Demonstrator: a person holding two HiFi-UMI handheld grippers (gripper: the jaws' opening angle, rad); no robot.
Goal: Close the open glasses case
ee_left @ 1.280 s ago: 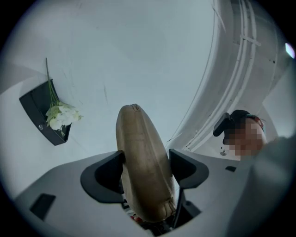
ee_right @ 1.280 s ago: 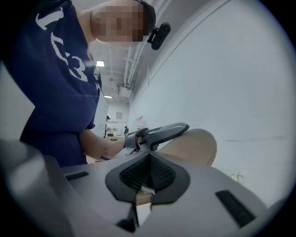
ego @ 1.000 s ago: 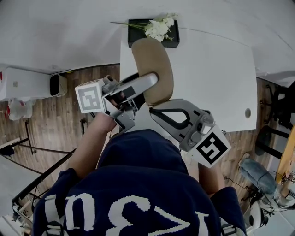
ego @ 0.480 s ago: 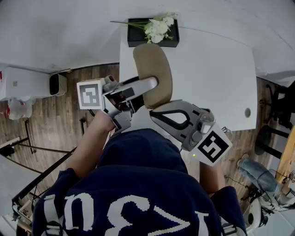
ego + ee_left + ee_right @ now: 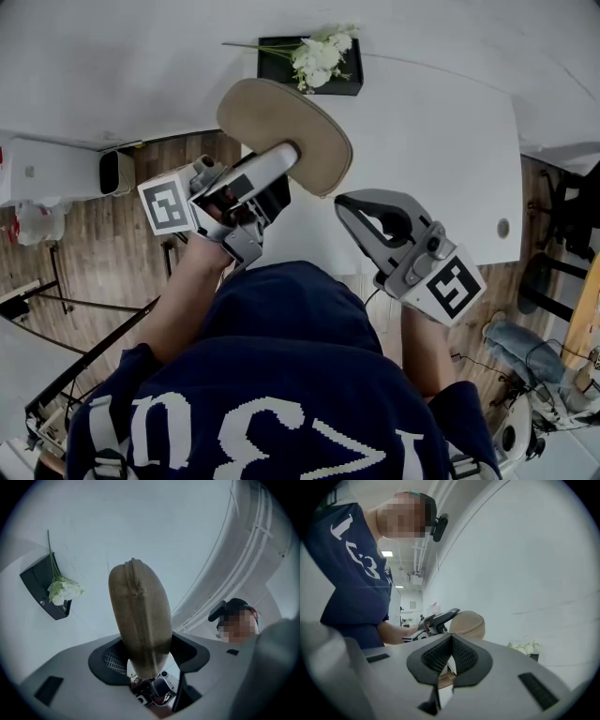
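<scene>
The tan oval glasses case (image 5: 281,127) hangs above the white table (image 5: 422,159), one end held between the jaws of my left gripper (image 5: 286,155). In the left gripper view the case (image 5: 138,616) stands up between the pads of that gripper (image 5: 147,644), its two halves together along a seam. Those jaws are closing on it. My right gripper (image 5: 352,211) is shut and empty, a little right of the case and apart from it. In the right gripper view its jaws (image 5: 451,641) meet, with the case (image 5: 468,623) and the left gripper beyond them.
A black holder with white flowers (image 5: 314,61) sits at the table's far edge (image 5: 56,592). A small round hole (image 5: 504,228) is in the table's right side. A white bin (image 5: 56,169) stands on the wooden floor to the left. The white wall is behind the table.
The left gripper swung the case up and leftwards, so its broad face now shows. The right gripper drew away to the right, off the case.
</scene>
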